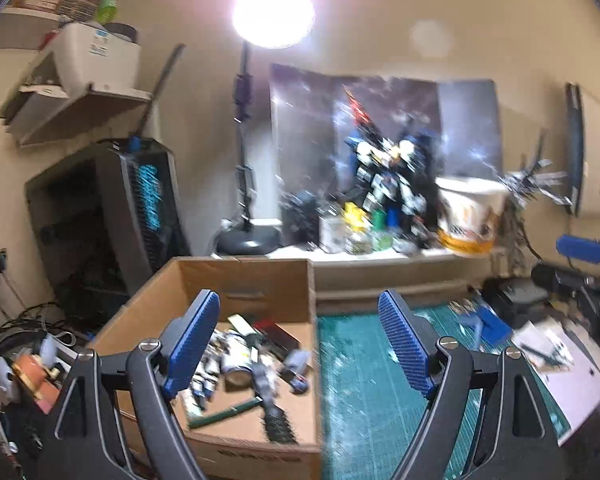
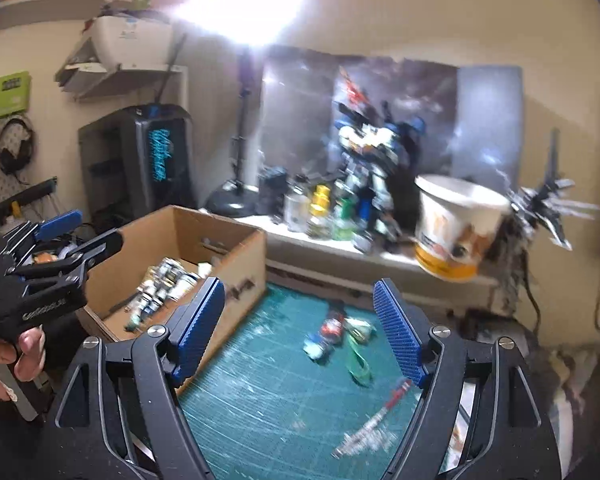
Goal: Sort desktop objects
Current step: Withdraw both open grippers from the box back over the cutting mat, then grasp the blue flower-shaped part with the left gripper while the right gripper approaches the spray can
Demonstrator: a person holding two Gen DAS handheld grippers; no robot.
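Note:
My left gripper is open and holds nothing; it hangs over the right wall of a cardboard box that contains a tape roll, a green pencil, a brush and small bottles. The green cutting mat lies to the box's right. My right gripper is open and empty above the mat. Beyond it lie a few small bottles, a green loop and a red-and-white pen. The box stands left of it, with the left gripper beside it, held by a hand.
A raised white ledge behind the mat carries paint jars, a robot model, a white bucket and a lamp base. A black computer tower stands left of the box. Papers lie at the mat's right.

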